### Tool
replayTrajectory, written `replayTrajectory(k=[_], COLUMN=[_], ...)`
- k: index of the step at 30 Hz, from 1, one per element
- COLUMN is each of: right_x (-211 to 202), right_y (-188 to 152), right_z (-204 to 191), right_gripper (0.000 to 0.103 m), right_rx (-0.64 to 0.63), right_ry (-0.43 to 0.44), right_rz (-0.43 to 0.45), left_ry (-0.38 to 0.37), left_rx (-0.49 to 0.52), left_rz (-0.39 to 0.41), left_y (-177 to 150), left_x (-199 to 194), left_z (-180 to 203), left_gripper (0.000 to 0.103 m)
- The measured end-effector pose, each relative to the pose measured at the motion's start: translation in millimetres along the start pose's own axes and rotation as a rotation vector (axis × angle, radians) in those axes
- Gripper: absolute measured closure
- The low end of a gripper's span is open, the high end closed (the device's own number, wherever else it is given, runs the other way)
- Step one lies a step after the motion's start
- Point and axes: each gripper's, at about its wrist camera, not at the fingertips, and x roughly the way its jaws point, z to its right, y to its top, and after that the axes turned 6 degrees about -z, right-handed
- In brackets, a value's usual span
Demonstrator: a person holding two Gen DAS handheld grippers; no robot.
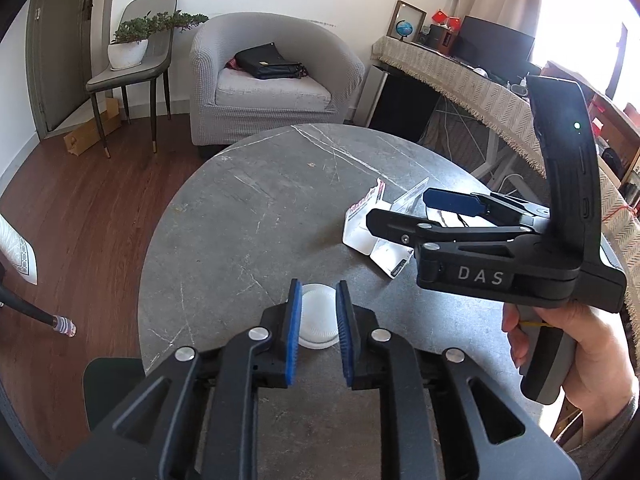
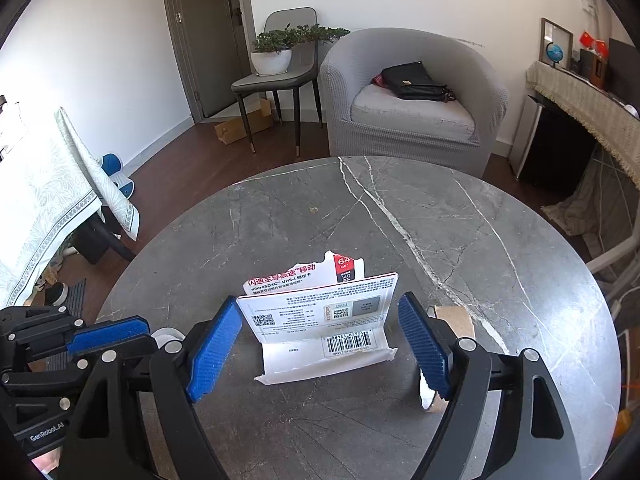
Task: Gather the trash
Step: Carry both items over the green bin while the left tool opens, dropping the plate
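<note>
The left gripper (image 1: 318, 336) hangs over the round grey table (image 1: 248, 216) with its jaws narrowly parted around a white lid-like disc (image 1: 318, 320) at 6 o'clock; whether the pads touch it I cannot tell. The right gripper (image 2: 320, 344) stands wide open, its blue pads either side of a torn memory-card package (image 2: 320, 320), apart from it. Only the right wrist view shows a cardboard tape roll (image 2: 452, 320) behind its right finger. Beyond the table, at 12 o'clock, stands a grey armchair (image 2: 412, 92).
</note>
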Motion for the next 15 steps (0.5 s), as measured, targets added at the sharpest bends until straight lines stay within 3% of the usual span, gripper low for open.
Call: replayTrajectory(k=[8, 15], right_x=[13.7, 15.0], right_y=[4.5, 8.7], right_z=[-0.6, 5.0], right_gripper=[0.022, 0.027], right_rx=[0.011, 0.051], right_ry=[0.002, 0.005], right_rz=[-0.008, 0.004], left_ry=[0.019, 0.054], left_rx=[0.023, 0.048], left_rz=[-0.010, -0.045], left_y=[-4.5, -10.7], left_x=[4.7, 17.9], left_z=[4.7, 5.9], left_gripper=[0.049, 0.051])
